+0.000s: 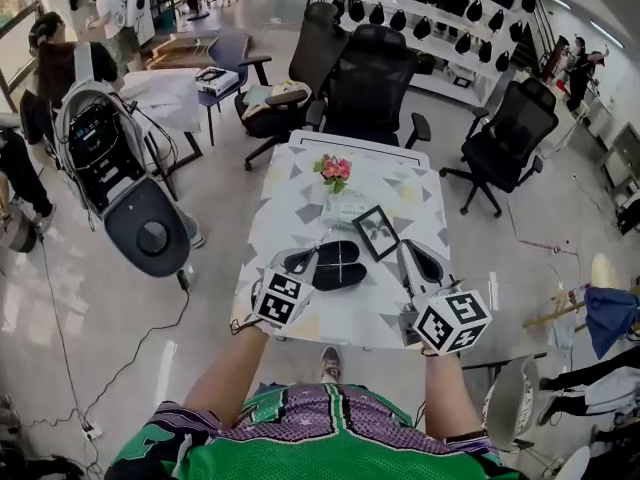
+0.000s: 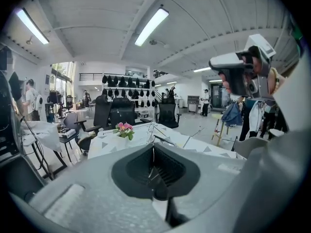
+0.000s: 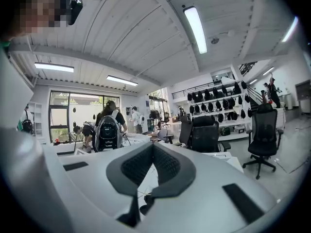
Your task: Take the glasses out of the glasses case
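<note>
The black glasses case (image 1: 338,266) lies open on the patterned table (image 1: 300,193), near its front edge. My left gripper (image 1: 303,260) hovers over the case's left end. In the left gripper view its jaws (image 2: 153,147) are shut on the thin wire-framed glasses (image 2: 153,131), which stick up past the tips with one temple (image 2: 193,135) reaching to the right. My right gripper (image 1: 424,260) stays to the right of the case, apart from it. Its pads meet at the tips (image 3: 153,145) and I see nothing gripped between them.
A small black picture frame (image 1: 376,231) and a pot of pink flowers (image 1: 334,171) stand behind the case. Black office chairs (image 1: 375,78) crowd the table's far end. A grey rounded machine (image 1: 150,233) stands on the floor to the left. People work at the far left.
</note>
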